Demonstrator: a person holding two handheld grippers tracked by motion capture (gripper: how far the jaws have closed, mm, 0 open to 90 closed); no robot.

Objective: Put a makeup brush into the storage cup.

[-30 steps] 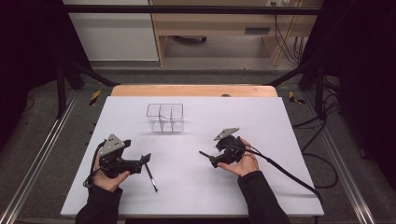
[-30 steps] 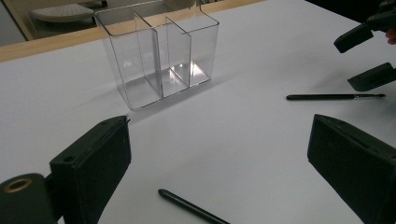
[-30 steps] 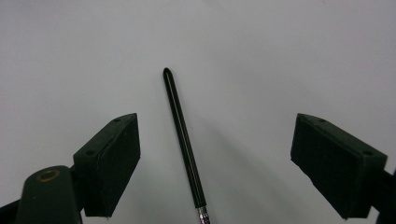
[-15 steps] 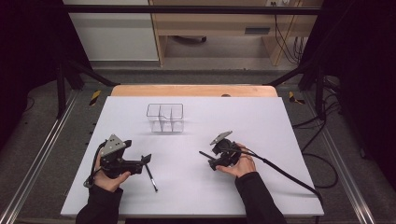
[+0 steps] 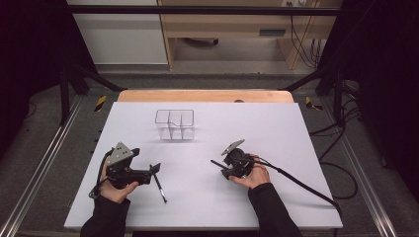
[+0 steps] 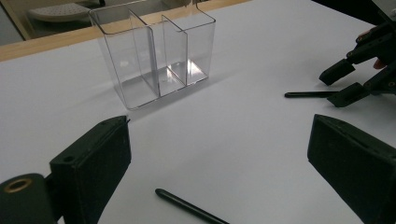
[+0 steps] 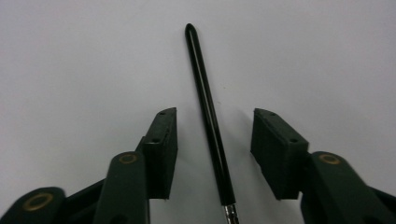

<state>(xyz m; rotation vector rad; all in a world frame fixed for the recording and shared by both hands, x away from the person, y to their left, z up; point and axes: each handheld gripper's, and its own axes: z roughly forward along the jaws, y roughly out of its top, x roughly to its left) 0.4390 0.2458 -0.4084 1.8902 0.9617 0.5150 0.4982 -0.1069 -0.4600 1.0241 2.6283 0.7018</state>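
Two black pens lie on the white table [image 5: 306,148]. One pen [image 7: 208,116] lies between the jaws of my right gripper [image 7: 215,119]; the jaws have just been closing and stand a little off it on both sides. From above, that pen [image 5: 215,163] pokes out left of the right gripper [image 5: 223,168]. The other pen [image 5: 160,187] lies just under and in front of my left gripper [image 5: 155,170], whose jaws are open wide with nothing between them. In the left gripper view this pen [image 6: 187,208] lies low between the jaws of the left gripper [image 6: 219,140].
A clear plastic organiser [image 5: 174,124] with three compartments stands upright at the table's middle back, also in the left gripper view as the organiser [image 6: 154,51]. A cable [image 5: 301,180] trails right from the right gripper. A wooden edge [image 5: 205,95] borders the table's far side.
The right gripper's jaws have narrowed around the pen and the hand has shifted slightly. The left hand and the other pen have not moved.
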